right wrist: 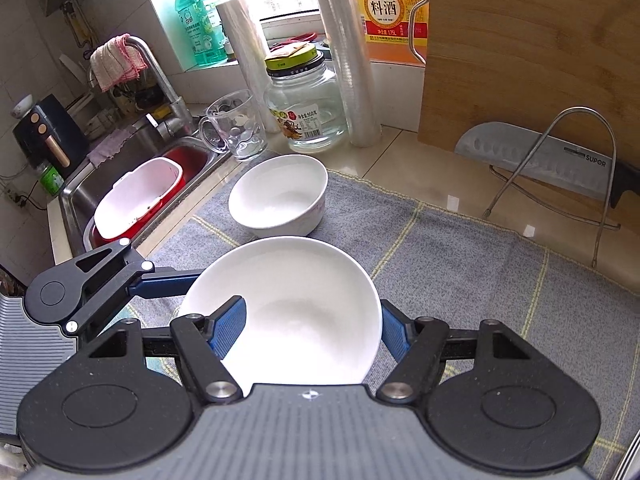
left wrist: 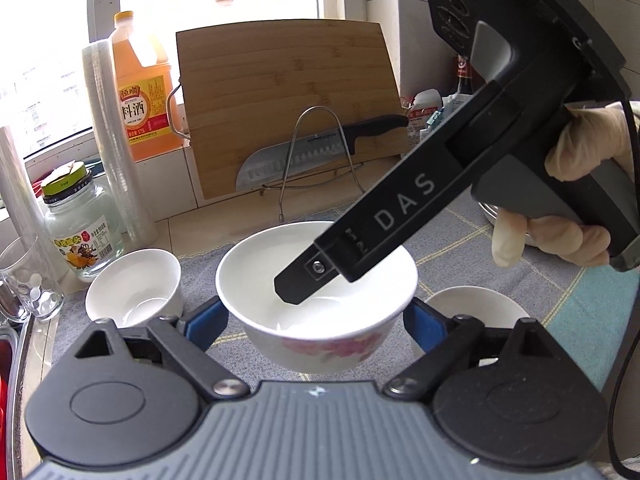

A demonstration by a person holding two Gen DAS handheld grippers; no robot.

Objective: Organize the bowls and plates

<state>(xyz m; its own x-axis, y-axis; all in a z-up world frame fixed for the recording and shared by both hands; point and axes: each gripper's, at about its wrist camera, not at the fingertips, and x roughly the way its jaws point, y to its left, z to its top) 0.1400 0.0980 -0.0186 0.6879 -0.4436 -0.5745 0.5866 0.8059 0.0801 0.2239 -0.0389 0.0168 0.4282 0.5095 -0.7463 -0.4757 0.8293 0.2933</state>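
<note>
Right wrist: bowl [right wrist: 296, 320] between right gripper [right wrist: 312, 332] jaws.

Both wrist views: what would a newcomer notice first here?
First, the white bowl with pink flowers between the fingers of the left gripper, with a finger of the right gripper reaching inside it. Next, the wooden cutting board leaning at the window, a big knife on the wire rack before it.

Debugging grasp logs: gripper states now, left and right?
Left gripper: shut on the floral bowl, pads at its sides.
Right gripper: shut on that bowl's rim, one finger inside.
</note>
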